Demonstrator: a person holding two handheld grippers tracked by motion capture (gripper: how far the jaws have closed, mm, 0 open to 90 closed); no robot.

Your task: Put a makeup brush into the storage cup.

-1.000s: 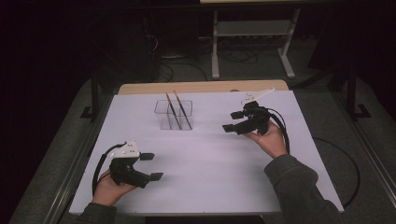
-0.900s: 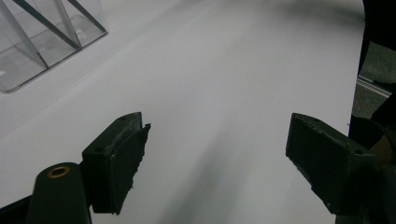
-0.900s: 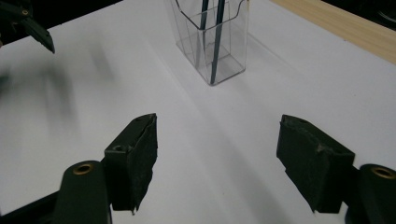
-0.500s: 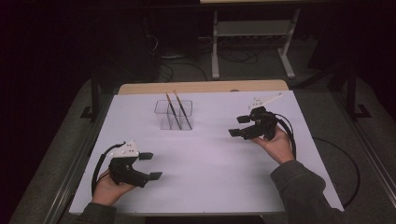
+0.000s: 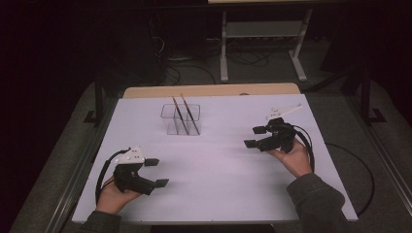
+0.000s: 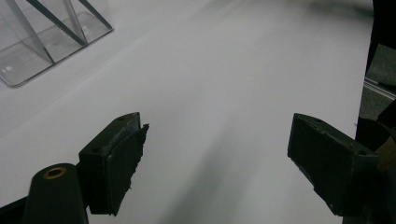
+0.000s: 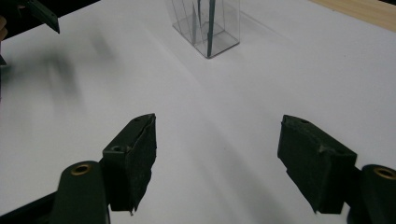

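The clear holder (image 5: 181,119) stands upright near the far edge of the white surface (image 5: 214,194), slightly left of centre. Two thin sticks (image 5: 183,112) are seated in it, leaning with their tops toward the far left, so the long axis of each runs steeply upward and is tilted off vertical.

The right gripper (image 5: 256,136) is held above the surface, to the right of the holder and a little nearer the person. Its jaws are pointed left, roughly toward the holder. In the right gripper view the holder (image 7: 207,25) is seen ahead of the jaws and slightly left of their centreline, well apart from them. The jaws are spread wide, and nothing is held between them.

The left gripper (image 5: 156,172) is rested low at the near left of the surface. In the left gripper view the holder (image 6: 44,39) lies far off at the upper left. These jaws are likewise wide open and empty.

The right gripper is judged to be somewhat nearer to the holder and better aligned with it, so any approach to the sticks would be expected from that side, with the jaws brought across the leaning axis of a stick.

Compared with the earlier frames, the right gripper has been moved toward the right and toward the person, away from the holder. The left gripper, the holder and the sticks are unchanged in position.
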